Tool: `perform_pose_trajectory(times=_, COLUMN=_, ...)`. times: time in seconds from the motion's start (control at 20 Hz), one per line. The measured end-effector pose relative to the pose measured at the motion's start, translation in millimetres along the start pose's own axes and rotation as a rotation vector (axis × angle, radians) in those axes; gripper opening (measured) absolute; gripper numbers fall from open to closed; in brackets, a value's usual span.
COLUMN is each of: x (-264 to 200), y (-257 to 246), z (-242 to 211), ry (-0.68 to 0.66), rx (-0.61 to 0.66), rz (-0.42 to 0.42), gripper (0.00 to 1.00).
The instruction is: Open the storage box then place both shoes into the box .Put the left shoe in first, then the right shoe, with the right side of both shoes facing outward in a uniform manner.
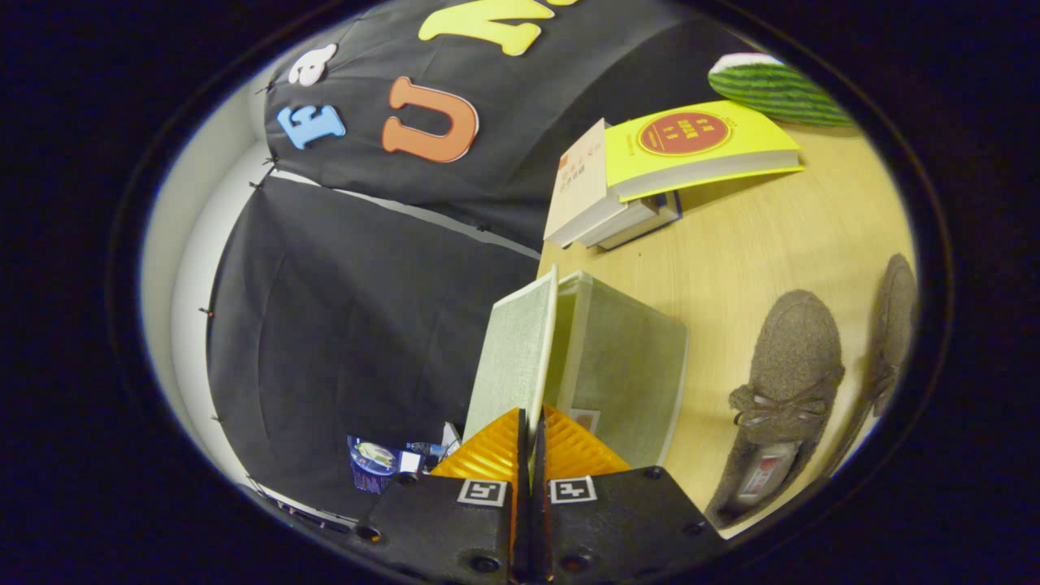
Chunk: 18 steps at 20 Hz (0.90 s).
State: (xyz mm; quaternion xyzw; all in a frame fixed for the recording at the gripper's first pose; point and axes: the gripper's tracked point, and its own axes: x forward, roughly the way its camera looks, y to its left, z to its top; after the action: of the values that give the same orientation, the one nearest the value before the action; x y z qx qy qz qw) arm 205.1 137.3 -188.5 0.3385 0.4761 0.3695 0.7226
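A: What are the tongs (532,443) doing in the gripper view?

B: They are closed down almost fully, and the thin edge of the storage box lid (516,357) is pinched between the two fingers (487,455). Both fingers press on that panel, one on each face.

A: So the lid is lifted?

B: It stands away from the storage box (630,366), swung open like a door, with a gap between the panel and the box's rim. The box itself is pale grey-green fabric and sits on the light wooden desk (756,244), just ahead of the fingers.

A: And the shoes?

B: Two fuzzy grey-brown slip-on shoes lie on the desk beside the box, on the side away from the lid. The nearer shoe (784,382) has a small bow on top and its opening shows a label inside. The farther shoe (890,325) lies just beside it, partly cut off. Neither is in the box.

A: Anything else on the desk?

B: Beyond the box a stack of books (642,183), the top one with a yellow cover and a red round mark. Past that a green striped, watermelon-like object (772,89). Near the fingers on the lid side, low against the booth's black cloth, is a small blue cup-like container (372,465); I cannot tell what it is.
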Motion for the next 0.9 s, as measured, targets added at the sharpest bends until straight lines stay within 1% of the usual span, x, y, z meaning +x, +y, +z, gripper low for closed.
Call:
perform_pose_trajectory(times=0.2, x=-8.8, y=33.7, z=3.7, ry=-0.011, rx=-0.033, rz=-0.033, gripper=0.06)
perform_pose_trajectory(times=0.45, x=-11.0, y=82.5, z=1.7, ry=-0.015, rx=-0.096, rz=-0.102, gripper=0.06)
perform_pose_trajectory(times=0.55, x=-4.4, y=104.3, z=0.8, ry=-0.021, rx=-0.118, rz=-0.123, gripper=0.06)
perform_pose_trajectory(times=0.7, x=8.7, y=130.1, z=-5.4, ry=-0.014, rx=-0.148, rz=-0.181, gripper=0.06)
perform_pose_trajectory(times=0.8, x=24.2, y=145.5, z=-8.6, ry=-0.014, rx=-0.145, rz=-0.204, gripper=0.06)
perform_pose_trajectory(times=0.9, x=40.1, y=153.0, z=-11.2, ry=-0.032, rx=-0.132, rz=-0.250, gripper=0.06)
